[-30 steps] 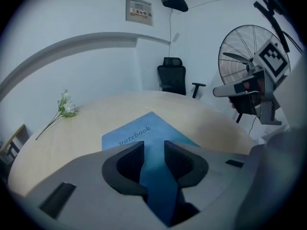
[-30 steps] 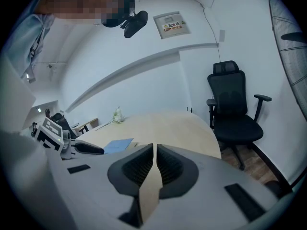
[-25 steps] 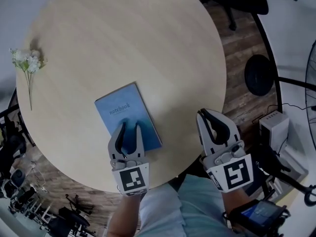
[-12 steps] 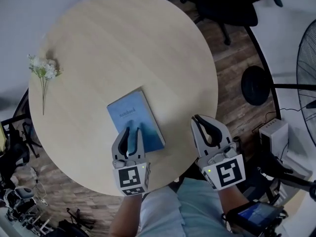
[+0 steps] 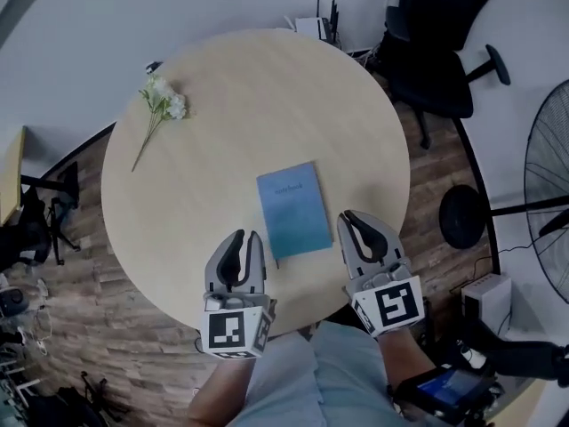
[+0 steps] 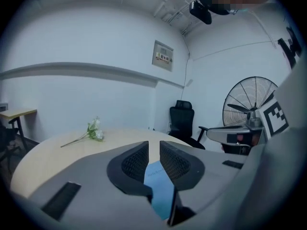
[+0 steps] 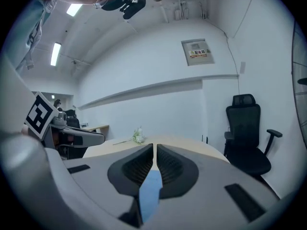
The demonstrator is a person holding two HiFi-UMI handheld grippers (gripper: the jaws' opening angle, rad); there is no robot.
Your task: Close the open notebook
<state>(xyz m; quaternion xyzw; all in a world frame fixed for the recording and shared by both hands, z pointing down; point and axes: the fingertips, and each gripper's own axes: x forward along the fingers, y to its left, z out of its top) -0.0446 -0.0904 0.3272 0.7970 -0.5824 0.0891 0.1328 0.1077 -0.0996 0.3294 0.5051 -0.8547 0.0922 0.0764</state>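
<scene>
A closed blue notebook lies flat on the round pale-wood surface, with a white flower sprig at upper left. The left hand-held gripper is empty, its jaws just closing to a slit. The right hand-held gripper is clenched on nothing.

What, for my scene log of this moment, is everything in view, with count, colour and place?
table: one, pale wood, round, centre.
notebook: one, blue, closed, flat on the table's near side.
flower sprig: one, white blooms on a green stem, table's far left.
office chair: one, black, beyond the table, upper right.
fan: one, black, right edge.
white box: one, on the floor, lower right.
left gripper: one, grey, left of the notebook; jaws have just been closing, narrow gap, nothing between them.
right gripper: one, grey, right of the notebook; jaws together, empty.
</scene>
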